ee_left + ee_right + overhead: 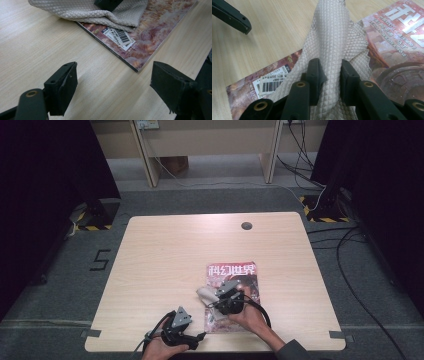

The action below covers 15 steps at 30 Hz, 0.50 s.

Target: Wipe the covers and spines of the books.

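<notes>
A: How many things lie on the light wooden table point(165, 255)?

B: Two. One glossy magazine with a reddish-brown cover and white lettering point(245, 275), and one beige cloth with a quilted diamond weave point(334, 37) draped over it.

A: Just the one cloth?

B: One, bunched into folds. There is also one white barcode label point(120, 37) on the magazine's cover.

A: And the tools?

B: Two black two-jaw grippers: the left gripper point(197, 340) and the right gripper point(212, 296), one in each of the person's two hands.

A: Anything set into the tabletop?

B: One round dark cable hole point(246, 225) near the far edge.
</notes>
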Each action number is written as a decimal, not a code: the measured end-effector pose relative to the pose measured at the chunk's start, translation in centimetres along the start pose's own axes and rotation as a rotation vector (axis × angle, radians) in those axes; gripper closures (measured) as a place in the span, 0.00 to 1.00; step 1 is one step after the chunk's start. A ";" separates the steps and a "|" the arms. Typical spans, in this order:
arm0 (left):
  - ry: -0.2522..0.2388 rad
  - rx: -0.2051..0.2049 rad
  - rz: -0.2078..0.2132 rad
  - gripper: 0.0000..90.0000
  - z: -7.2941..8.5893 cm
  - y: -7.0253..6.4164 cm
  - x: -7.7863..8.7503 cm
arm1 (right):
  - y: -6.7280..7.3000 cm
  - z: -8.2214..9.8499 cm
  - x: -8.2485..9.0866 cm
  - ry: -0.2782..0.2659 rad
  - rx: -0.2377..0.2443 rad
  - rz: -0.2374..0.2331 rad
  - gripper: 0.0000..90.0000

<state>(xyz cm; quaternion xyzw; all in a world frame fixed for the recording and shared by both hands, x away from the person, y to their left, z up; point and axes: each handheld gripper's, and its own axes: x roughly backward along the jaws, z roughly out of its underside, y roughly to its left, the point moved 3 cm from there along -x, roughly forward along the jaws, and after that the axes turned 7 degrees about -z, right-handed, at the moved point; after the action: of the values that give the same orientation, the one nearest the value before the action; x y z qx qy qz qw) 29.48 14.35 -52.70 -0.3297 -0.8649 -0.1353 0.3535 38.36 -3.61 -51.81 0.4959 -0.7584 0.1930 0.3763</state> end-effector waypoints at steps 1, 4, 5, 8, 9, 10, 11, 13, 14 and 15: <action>-0.001 0.002 -0.001 0.23 0.0 0.0 0.0 | -0.1 0.1 0.0 -0.005 -0.011 -0.007 0.80; -0.001 0.001 0.001 0.23 0.0 0.0 0.0 | -0.7 0.2 0.3 -0.005 -0.022 0.011 0.80; -0.002 0.003 0.002 0.23 0.0 0.0 0.0 | -0.9 0.3 0.4 -0.003 -0.031 0.021 0.80; 0.004 0.000 0.001 0.23 0.0 0.0 0.0 | -1.3 0.5 0.6 -0.009 -0.045 0.025 0.81; 0.003 0.001 0.000 0.23 0.0 0.0 0.0 | -1.1 0.6 0.6 -0.007 -0.041 0.032 0.81; 0.001 0.006 -0.001 0.23 0.0 0.1 0.0 | -0.9 0.6 0.6 -0.005 -0.029 0.031 0.81; -0.001 0.012 -0.002 0.23 0.0 0.1 0.1 | -0.6 0.6 0.5 -0.006 -0.022 0.021 0.81; 0.004 0.015 -0.008 0.23 0.1 0.3 0.1 | 0.1 0.6 0.5 -0.003 -0.009 0.008 0.81; 0.004 0.017 -0.008 0.23 0.1 0.3 0.1 | 0.5 0.6 0.4 -0.003 -0.007 0.000 0.81; 0.003 0.019 -0.011 0.23 0.1 0.4 0.2 | 0.8 0.6 0.3 -0.003 0.000 0.000 0.82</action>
<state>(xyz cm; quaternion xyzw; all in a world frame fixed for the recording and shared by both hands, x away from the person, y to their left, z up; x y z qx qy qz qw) 29.61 14.74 -52.63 -0.3213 -0.8674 -0.1296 0.3573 37.32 -3.84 -51.84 0.4961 -0.7591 0.1923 0.3751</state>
